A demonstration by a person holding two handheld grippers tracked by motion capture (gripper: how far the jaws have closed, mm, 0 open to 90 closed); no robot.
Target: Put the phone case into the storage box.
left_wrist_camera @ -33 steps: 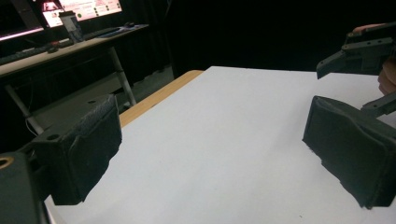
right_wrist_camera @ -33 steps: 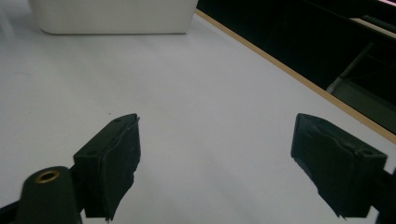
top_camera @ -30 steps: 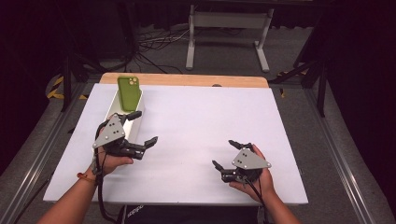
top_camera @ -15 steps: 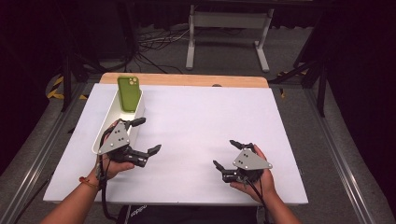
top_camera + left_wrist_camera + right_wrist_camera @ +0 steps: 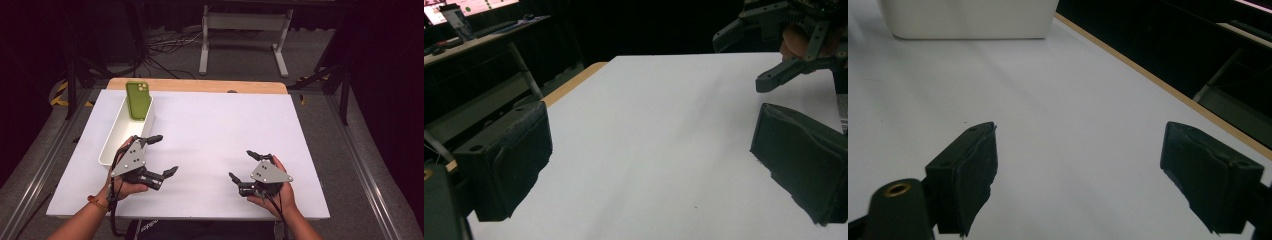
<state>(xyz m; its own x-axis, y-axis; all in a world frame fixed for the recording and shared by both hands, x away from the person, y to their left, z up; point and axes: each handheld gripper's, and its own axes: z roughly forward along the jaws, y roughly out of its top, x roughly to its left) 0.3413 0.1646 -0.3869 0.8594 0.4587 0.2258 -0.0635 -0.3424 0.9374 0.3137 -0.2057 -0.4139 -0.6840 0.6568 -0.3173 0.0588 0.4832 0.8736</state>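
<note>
A green phone [image 5: 138, 100] stands on end at the far end of a long white bin [image 5: 116, 134] on the left of the white table. My left gripper [image 5: 165, 154] is open with nothing in it, just right of the bin's near end; in the left gripper view its wide-apart jaws frame bare table [image 5: 651, 165]. My right gripper [image 5: 241, 164] is also open and holds nothing, low over the table at the near right, pointing left. In the right gripper view [image 5: 1088, 170] the bin [image 5: 968, 20] lies ahead.
The white table top [image 5: 215, 125] has a wooden strip [image 5: 200, 85] along its far edge. Dark floor, cables and a metal stand [image 5: 245, 30] lie beyond. The right gripper and the hand holding it [image 5: 794, 45] appear at the top right of the left gripper view.
My left gripper has drawn away from the bin, a little to the right and toward the near edge, still open. The right gripper has hardly moved.
</note>
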